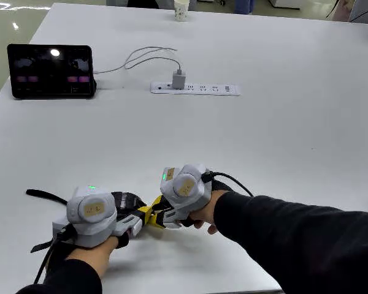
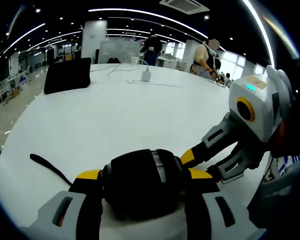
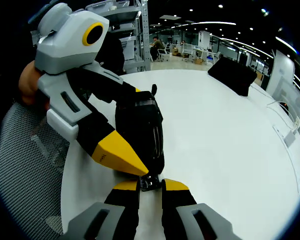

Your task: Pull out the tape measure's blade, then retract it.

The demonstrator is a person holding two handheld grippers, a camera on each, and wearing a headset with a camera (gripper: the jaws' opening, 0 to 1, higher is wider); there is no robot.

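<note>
Left gripper view shows the left gripper (image 2: pixel 145 176) with yellow-tipped fingers (image 2: pixel 89 175) clamped on both sides of the black rounded tape measure case (image 2: pixel 140 185), which rests on the white worktop (image 2: pixel 115 115). A thin black strap (image 2: pixel 49 167) trails left of the case. Right gripper view adds what that view hides: the right gripper (image 3: pixel 151 186), its fingers pinched on the small dark blade hook (image 3: pixel 151 182) at the case's near edge.

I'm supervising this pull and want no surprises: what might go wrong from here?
The right hand-held gripper pinches only the small blade tip; it may slip free on the pull and snap back. The left hand-held gripper clamps the tape measure across its rounded sides, so it might twist or pop out under tension.
</note>
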